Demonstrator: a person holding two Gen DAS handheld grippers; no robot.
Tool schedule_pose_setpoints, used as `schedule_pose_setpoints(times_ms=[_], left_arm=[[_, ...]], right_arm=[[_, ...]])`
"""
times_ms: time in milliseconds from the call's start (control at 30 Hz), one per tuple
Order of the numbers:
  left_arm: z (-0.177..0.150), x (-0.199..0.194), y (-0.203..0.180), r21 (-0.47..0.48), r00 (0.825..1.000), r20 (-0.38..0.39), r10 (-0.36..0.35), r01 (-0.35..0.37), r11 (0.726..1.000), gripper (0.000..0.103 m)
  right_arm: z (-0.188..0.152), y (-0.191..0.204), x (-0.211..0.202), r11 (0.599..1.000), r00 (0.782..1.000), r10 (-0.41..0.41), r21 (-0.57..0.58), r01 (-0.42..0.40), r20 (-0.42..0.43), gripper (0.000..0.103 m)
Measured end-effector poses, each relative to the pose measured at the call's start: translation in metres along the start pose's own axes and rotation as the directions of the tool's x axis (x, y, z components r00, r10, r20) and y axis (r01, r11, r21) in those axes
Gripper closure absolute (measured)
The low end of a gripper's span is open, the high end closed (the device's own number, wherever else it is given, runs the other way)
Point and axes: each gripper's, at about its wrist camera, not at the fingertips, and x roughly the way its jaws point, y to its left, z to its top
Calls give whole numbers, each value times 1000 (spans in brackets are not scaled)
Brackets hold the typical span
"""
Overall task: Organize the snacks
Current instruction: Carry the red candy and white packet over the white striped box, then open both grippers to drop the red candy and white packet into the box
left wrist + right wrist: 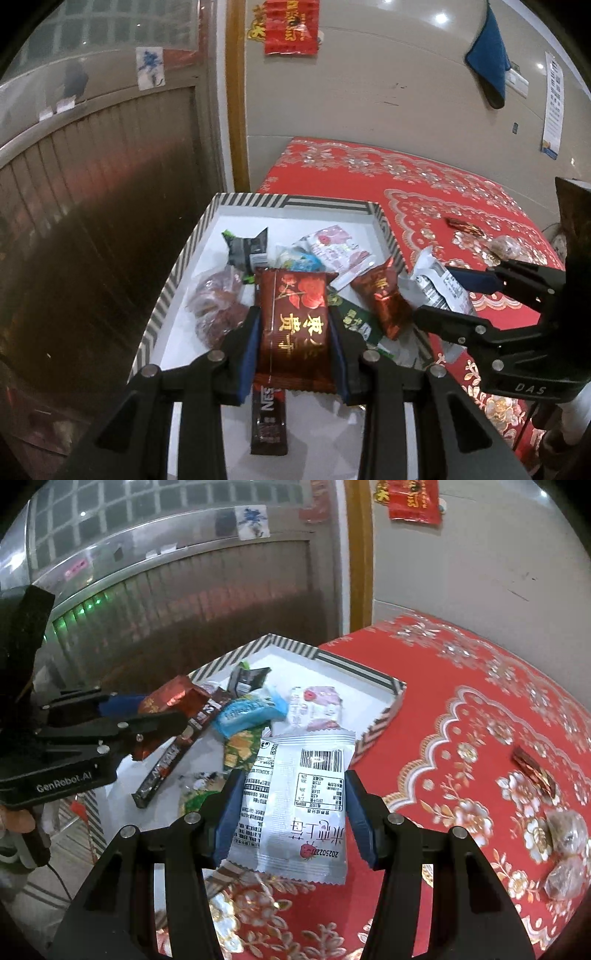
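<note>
Left gripper clamps a red packet over the striped box; right gripper clamps a white packet at the box's near right edge; release both low, inside the walls, onto bare floor.

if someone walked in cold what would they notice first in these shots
Each gripper clamps a snack: the left gripper holds a dark red packet over the striped box, and the right gripper holds a silver packet at the box's edge. The box is heaped with mixed wrappers, and a few loose snacks lie on the red floral tablecloth to its right.
</note>
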Motion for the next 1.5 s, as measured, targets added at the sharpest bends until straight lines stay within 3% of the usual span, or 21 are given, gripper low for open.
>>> schedule_pose_setpoints(times_ms=[567, 1500], left_arm=[[-3, 4, 15, -45, 999, 9, 34, -33, 998, 67], [-10, 21, 34, -97, 998, -38, 56, -59, 994, 67]], right_arm=[[5, 13, 11, 1000, 1000, 21, -24, -21, -10, 50], [26, 28, 58, 997, 997, 35, -70, -40, -72, 50]])
